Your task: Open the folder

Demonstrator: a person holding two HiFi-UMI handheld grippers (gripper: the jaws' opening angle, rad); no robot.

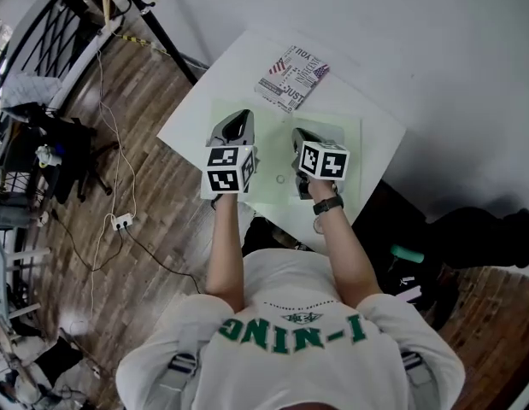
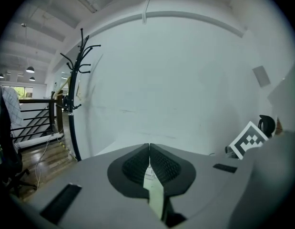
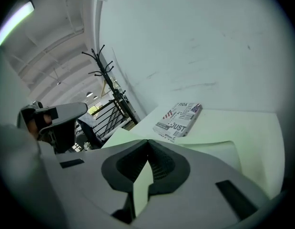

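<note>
A pale green folder lies on the white table in the head view, with both grippers over it. My left gripper is shut, and a thin pale green sheet edge of the folder is pinched between its pads. The right gripper is shut too, with a pale green sheet caught between its pads. In the right gripper view the folder cover curves upward off the table, beyond the jaws. Both grippers point slightly downward toward the far wall.
A printed booklet lies on the table's far side, also seen as the booklet past the folder. A black coat rack stands left by the wall. A power strip and cables lie on the wooden floor; a dark bag sits at right.
</note>
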